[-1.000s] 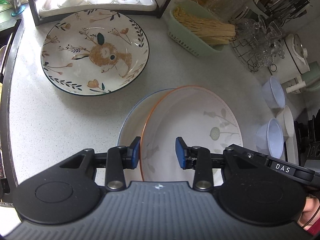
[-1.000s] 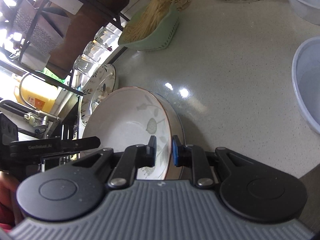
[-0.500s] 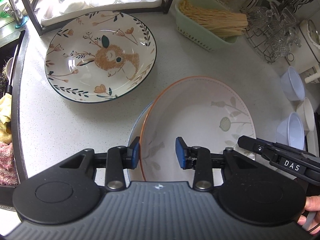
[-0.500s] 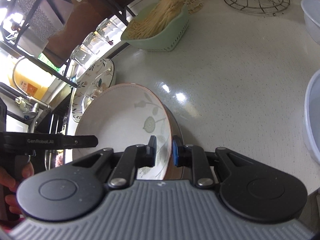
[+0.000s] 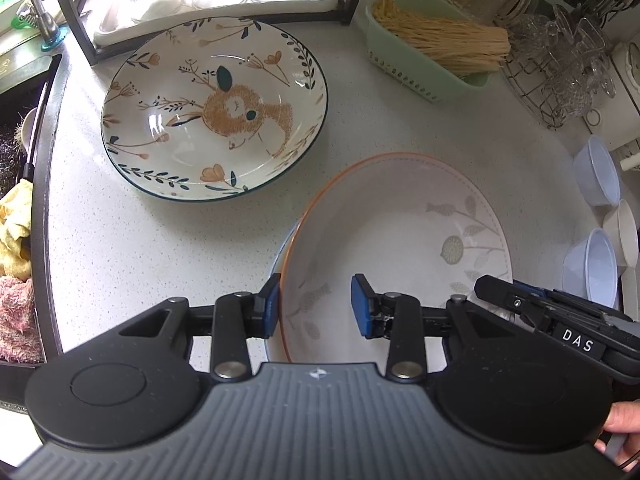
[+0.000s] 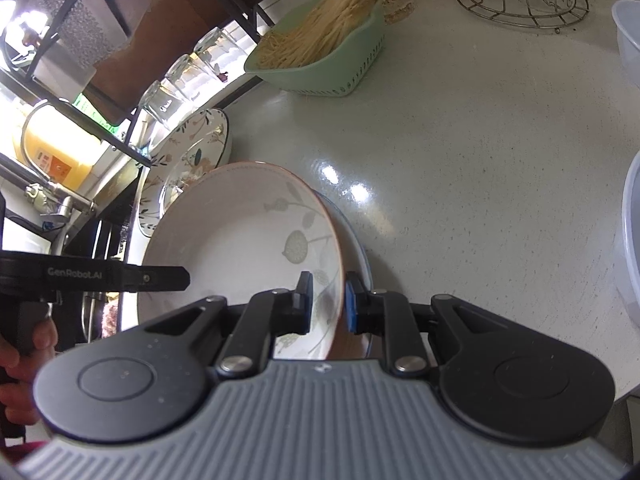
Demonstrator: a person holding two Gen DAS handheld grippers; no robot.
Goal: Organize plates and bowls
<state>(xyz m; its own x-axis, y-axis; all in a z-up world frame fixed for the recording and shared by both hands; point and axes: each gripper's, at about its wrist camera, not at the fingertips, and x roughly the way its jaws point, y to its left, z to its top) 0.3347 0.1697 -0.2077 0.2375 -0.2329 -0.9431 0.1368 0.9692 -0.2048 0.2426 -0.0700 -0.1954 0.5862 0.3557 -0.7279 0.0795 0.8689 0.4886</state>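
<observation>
Between the right gripper's (image 6: 327, 307) pads sits the rim of the orange-rimmed plate (image 5: 394, 248), pinched tight and tilted above a blue-rimmed plate (image 6: 360, 240) lying on the counter (image 5: 160, 240). Opposite, the left gripper (image 5: 315, 306) straddles the same plate's other edge, jaws partly open; one pad is against the rim and the other stands clear. Beyond, the deer plate (image 5: 214, 110) rests flat near the glass rack (image 5: 216, 0). Farther right are a green basket (image 5: 432, 52) of noodles and small bowls (image 5: 596, 216).
</observation>
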